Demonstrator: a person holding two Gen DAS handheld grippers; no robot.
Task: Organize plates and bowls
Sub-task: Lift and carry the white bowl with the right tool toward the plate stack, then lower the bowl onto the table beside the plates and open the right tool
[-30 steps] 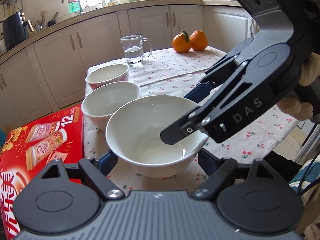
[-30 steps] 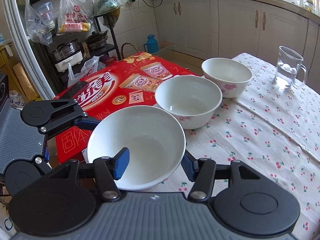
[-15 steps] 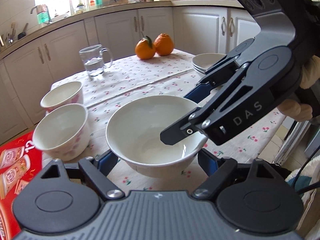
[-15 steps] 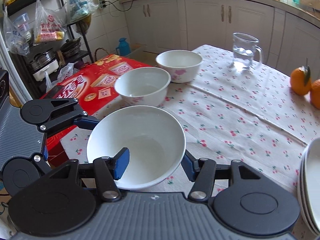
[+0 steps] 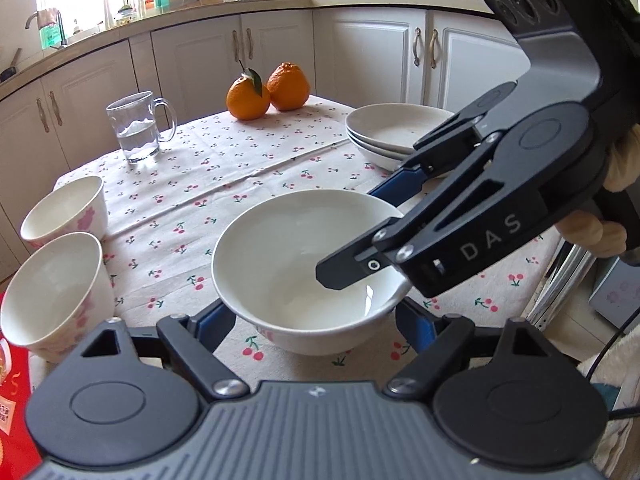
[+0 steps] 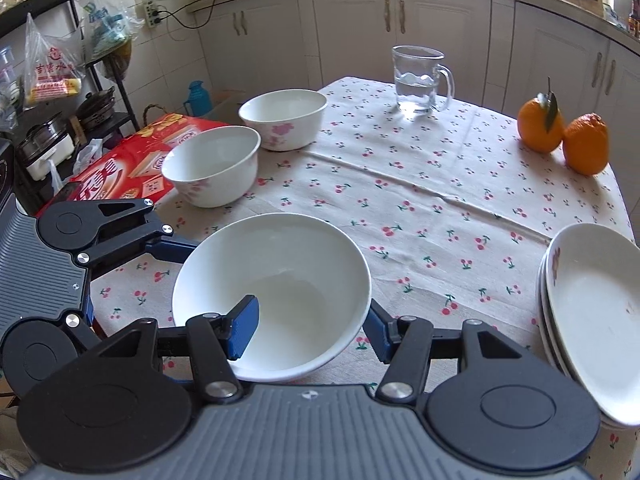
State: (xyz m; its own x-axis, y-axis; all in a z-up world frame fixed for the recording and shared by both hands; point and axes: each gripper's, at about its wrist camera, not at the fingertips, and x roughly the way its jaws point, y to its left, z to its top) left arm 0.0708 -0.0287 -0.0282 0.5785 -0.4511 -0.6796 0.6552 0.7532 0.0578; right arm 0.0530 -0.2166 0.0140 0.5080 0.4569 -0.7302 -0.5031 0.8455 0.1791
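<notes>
Cherry-print tablecloth (image 6: 420, 184) fills both views. Plate stack (image 6: 592, 316) sits at right edge of right wrist view. White bowl (image 5: 296, 264) sits centre frame, off the cloth. Left gripper (image 5: 316, 320) grips it from outside, a pad on each side wall. Right gripper (image 6: 312, 324) is clamped on the rim, left finger inside, right finger outside. Two floral bowls (image 6: 248, 140) touch at upper left. Glass mug (image 6: 420, 80) at top, two oranges (image 6: 564, 136) upper right.
</notes>
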